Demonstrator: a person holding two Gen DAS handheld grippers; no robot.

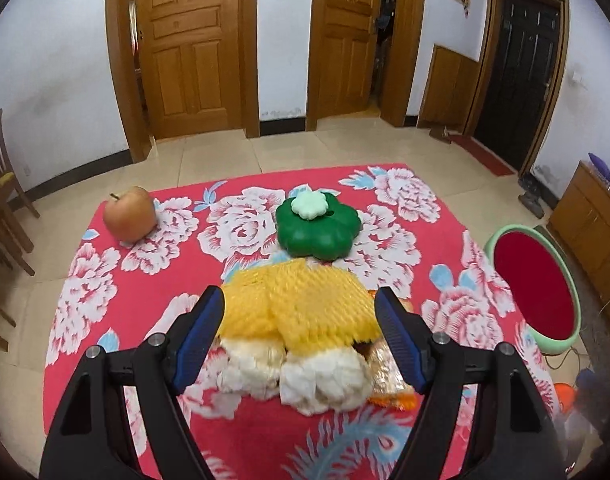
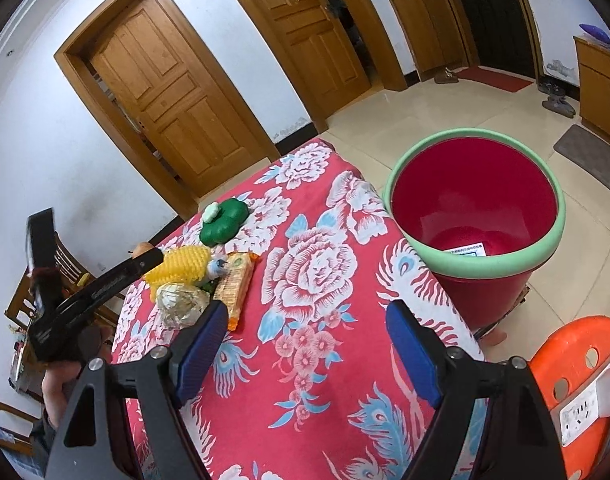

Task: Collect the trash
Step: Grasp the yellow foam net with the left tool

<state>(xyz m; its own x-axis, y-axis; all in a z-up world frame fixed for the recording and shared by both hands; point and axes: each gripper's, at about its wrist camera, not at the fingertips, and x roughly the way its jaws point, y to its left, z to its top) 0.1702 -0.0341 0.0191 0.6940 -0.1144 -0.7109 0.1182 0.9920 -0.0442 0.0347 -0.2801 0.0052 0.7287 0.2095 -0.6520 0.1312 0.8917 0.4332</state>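
With the left tool wide open and empty around the yellow foam net on the counter, it should be closed gently, then carried to the red bin.

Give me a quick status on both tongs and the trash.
Left tongs open, straddling yellow foam net. Right tongs open, empty, over tablecloth. Red bin beside table. Nothing blocking.

Our right gripper hung with jaws spread over the floral tablecloth. Beside the table we saw the red bucket; further left, yellow foam netting and a wrapper.
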